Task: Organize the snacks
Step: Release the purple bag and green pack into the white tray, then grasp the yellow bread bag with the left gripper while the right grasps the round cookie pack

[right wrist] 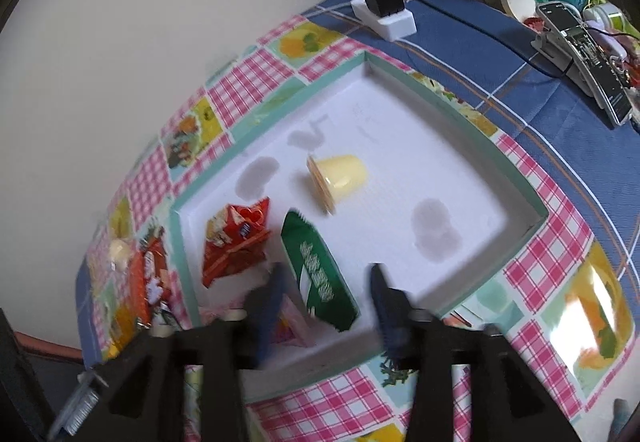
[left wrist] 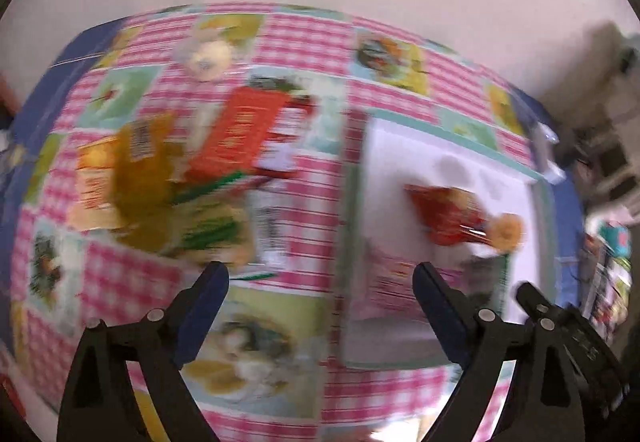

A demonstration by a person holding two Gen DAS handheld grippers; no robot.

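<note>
A white tray with a green rim [right wrist: 404, 90] lies on the checked tablecloth. In it are a yellow jelly cup [right wrist: 340, 176] on its side, a red snack bag [right wrist: 236, 242], a green packet [right wrist: 316, 274] and a pink packet [right wrist: 292, 326]. My right gripper [right wrist: 328, 294] is open just above the green packet, fingers either side of it. My left gripper [left wrist: 320, 294] is open and empty above the cloth, between a blurred pile of snacks and the tray [left wrist: 352, 202]. The pile holds an orange-red packet [left wrist: 240, 130], a yellow bag [left wrist: 132, 178] and a green-striped packet [left wrist: 216, 230].
A second jelly cup [left wrist: 208, 56] lies at the table's far side near the wall. A black charger on a white block [right wrist: 384, 10], a phone-like device [right wrist: 588, 54] and small clutter sit on the blue cloth at the right. The other gripper [left wrist: 560, 326] shows at the tray's near corner.
</note>
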